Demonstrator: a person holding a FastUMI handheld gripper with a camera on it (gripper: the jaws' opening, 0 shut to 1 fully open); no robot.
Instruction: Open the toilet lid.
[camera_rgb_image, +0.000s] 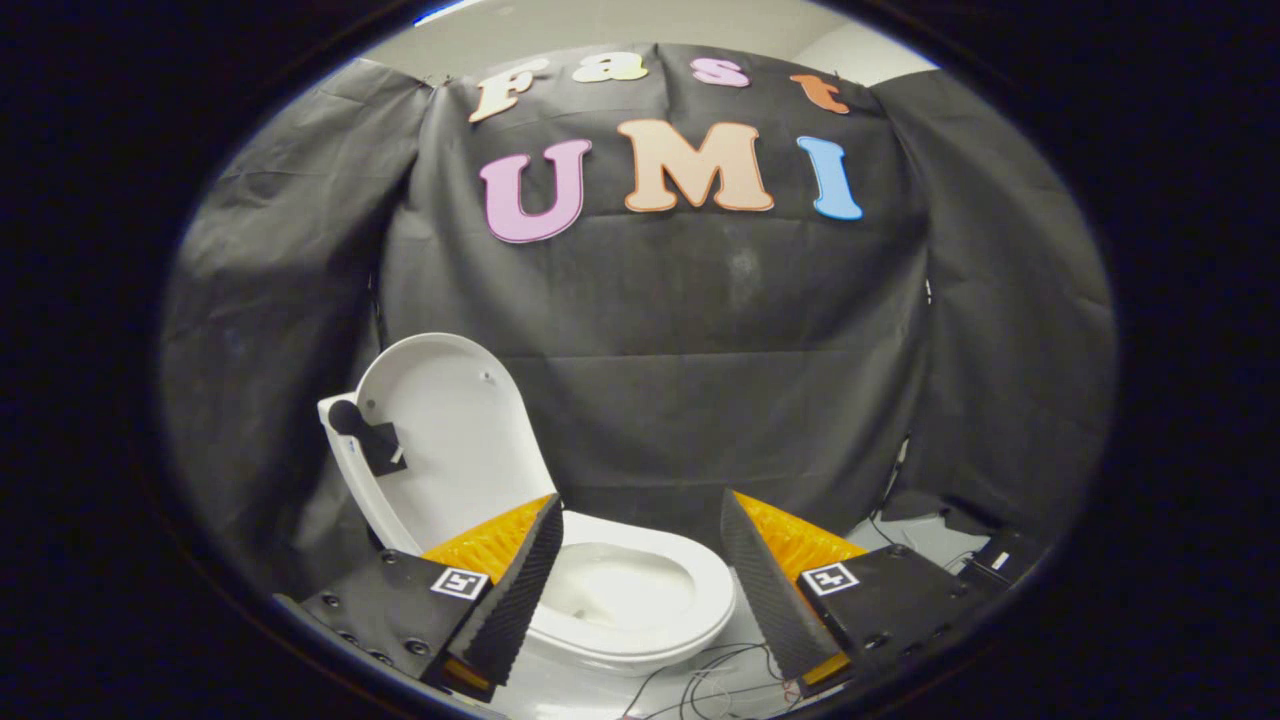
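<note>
The white, rigid plastic toilet lid (450, 440) stands raised above the white toilet bowl (625, 600). The tool (640, 570) gapes wide, gripping nothing. The lid looks light and slick; take its rim.

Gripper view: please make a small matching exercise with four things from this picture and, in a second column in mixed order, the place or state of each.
Column 1
1. toilet lid
2. toilet bowl
3. gripper
4. cables

Column 2
A. lying loose on the floor, in front of the bowl
B. raised upright, standing behind the bowl
C. fingers spread wide apart, holding nothing
D. uncovered, seen between the two fingers

Pairs: 1-B, 2-D, 3-C, 4-A
</note>
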